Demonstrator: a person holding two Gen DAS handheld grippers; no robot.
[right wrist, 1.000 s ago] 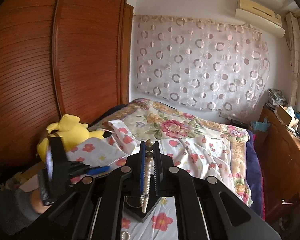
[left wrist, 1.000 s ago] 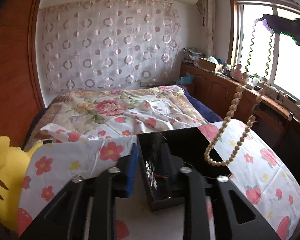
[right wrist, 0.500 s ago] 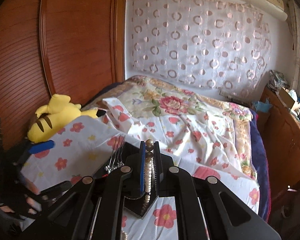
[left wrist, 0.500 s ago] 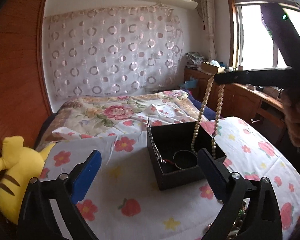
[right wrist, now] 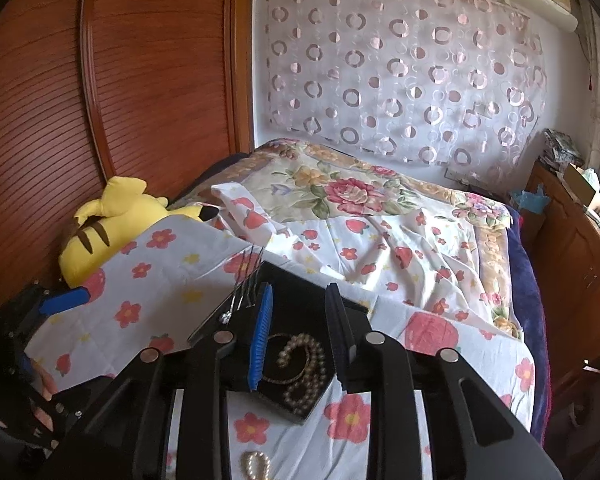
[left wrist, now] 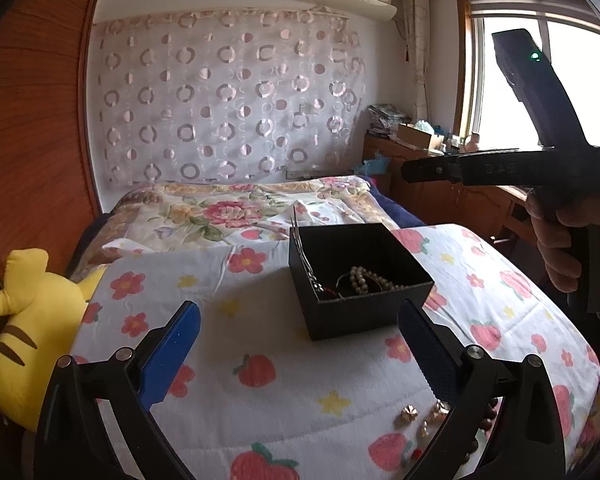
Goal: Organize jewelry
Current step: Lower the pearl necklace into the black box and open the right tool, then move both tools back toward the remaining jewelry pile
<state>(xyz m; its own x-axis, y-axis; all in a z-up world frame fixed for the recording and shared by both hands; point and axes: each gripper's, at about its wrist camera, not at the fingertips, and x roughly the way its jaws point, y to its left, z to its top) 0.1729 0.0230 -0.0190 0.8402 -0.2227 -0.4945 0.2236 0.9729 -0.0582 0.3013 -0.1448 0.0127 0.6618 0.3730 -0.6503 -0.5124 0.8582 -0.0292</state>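
A black open jewelry box (left wrist: pixel 360 280) stands on the flowered cloth. A pearl necklace (left wrist: pixel 366 280) lies coiled inside it, also seen from above in the right wrist view (right wrist: pixel 304 368). Thin metal chains (left wrist: pixel 300 248) hang over the box's left wall. My left gripper (left wrist: pixel 300 344) is open and empty, in front of the box. My right gripper (right wrist: pixel 300 328) is open and empty, held above the box; it shows at the right in the left wrist view (left wrist: pixel 420 170). Small gold pieces (left wrist: pixel 410 414) and dark beads (left wrist: pixel 488 416) lie near the cloth's front edge.
A yellow plush toy (left wrist: pixel 20 344) lies at the left of the cloth. A bed with a floral quilt (left wrist: pixel 228 208) is behind. A wooden wardrobe (right wrist: pixel 140 80) is left, a wooden cabinet (left wrist: pixel 460 196) under the window right. Another bead strand (right wrist: pixel 256 464) lies near the front.
My right gripper has opened and let the pearl necklace drop into the box. My left gripper has opened, released the box and pulled back.
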